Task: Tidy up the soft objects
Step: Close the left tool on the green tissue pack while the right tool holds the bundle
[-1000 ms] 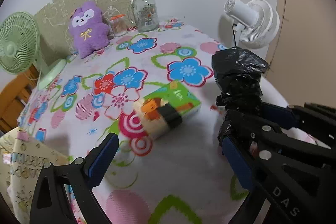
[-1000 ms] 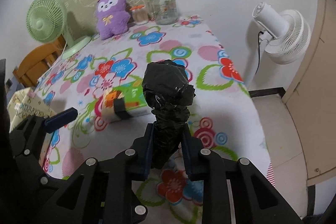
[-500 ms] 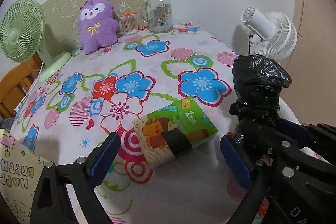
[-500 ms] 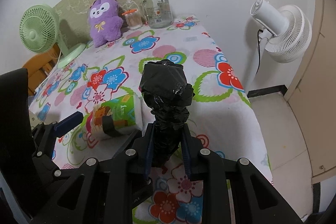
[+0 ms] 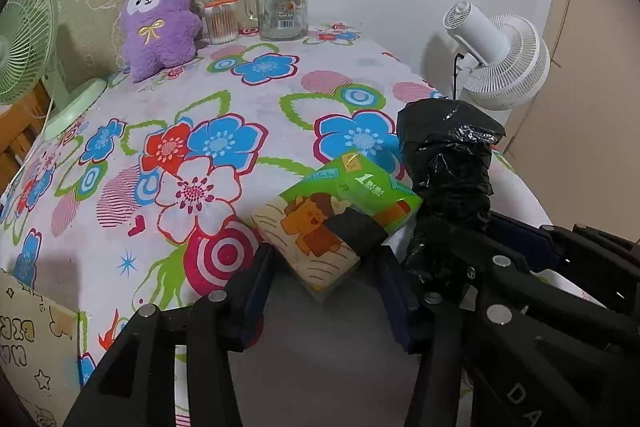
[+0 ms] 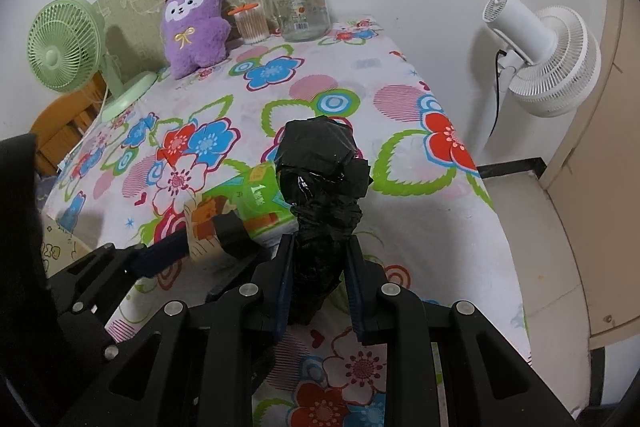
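Note:
A green tissue pack with a lion picture and a black band [image 5: 338, 223] lies on the flowered tablecloth [image 5: 224, 99] near the front edge. My left gripper [image 5: 326, 291] has its fingers on either side of the pack's near end, narrowed around it; I cannot tell if they press it. It also shows in the right wrist view [image 6: 240, 215]. My right gripper [image 6: 318, 267] is shut on a black plastic-wrapped bundle [image 6: 320, 179], held upright just right of the pack [image 5: 448, 179]. A purple plush toy [image 5: 160, 23] sits at the back.
A glass jar with a green lid [image 5: 282, 3] and a cotton-swab jar [image 5: 221, 23] stand at the back. A green fan [image 5: 24, 43] stands at the left edge, a white fan [image 5: 500, 63] beyond the right edge. A patterned box [image 5: 28, 339] is at front left.
My left gripper has moved forward to the tissue pack and its fingers have closed in around the pack's near end. The right gripper keeps hold of the black bundle.

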Demonstrator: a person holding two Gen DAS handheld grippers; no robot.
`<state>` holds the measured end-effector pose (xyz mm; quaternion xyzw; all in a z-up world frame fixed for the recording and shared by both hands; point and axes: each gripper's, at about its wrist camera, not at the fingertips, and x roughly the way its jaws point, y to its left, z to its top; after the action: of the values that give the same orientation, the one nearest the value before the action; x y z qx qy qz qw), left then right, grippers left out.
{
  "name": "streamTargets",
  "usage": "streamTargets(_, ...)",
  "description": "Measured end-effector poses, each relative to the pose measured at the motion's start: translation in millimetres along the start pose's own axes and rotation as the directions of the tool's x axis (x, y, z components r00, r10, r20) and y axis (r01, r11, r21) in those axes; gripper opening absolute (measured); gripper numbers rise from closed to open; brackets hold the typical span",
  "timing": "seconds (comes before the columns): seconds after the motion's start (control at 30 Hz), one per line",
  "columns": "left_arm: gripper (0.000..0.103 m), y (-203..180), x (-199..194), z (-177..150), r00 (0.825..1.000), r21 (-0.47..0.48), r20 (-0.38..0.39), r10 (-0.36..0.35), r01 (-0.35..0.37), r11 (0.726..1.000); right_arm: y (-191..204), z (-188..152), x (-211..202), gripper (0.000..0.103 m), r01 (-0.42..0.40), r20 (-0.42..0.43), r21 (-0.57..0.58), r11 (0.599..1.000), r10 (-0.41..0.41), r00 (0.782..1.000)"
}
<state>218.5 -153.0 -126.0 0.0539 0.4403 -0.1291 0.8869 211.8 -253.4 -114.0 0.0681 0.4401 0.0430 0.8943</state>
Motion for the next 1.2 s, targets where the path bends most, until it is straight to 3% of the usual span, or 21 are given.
streamTargets(0.27, 0.029, 3, -4, -3, 1.0, -0.002, -0.005, -0.005, 0.005, 1.0, 5, -1, -1, 0.027, 0.013, -0.008, -0.003, 1.0, -0.013, 1.0)
streamTargets(0.43, 0.023, 6, -8, -8, 1.0, -0.004, -0.003, -0.001, 0.001, 1.0, 10, -4, -2, 0.027, 0.018, -0.011, -0.018, 1.0, -0.018, 1.0)
streamTargets(0.6, 0.023, 7, -15, -11, 1.0, 0.0, 0.01, 0.007, -0.007, 1.0, 11, -6, -4, 0.027, 0.016, -0.009, -0.017, 1.0, -0.017, 1.0)
streamTargets(0.67, 0.036, 6, -15, -10, 1.0, -0.007, 0.005, -0.001, 0.001, 1.0, 11, -6, -6, 0.027, 0.02, -0.008, -0.022, 1.0, -0.02, 1.0)
streamTargets(0.83, 0.055, 1, -14, -5, 1.0, -0.032, 0.011, 0.002, -0.002, 0.999, 5, -2, -10, 0.027, 0.024, -0.001, -0.029, 0.999, -0.024, 1.0)
streamTargets(1.2, 0.068, -18, -1, 10, 0.999, -0.061, -0.005, 0.037, -0.038, 0.997, -20, 11, -6, 0.027, 0.014, -0.004, -0.015, 1.0, -0.014, 1.0)
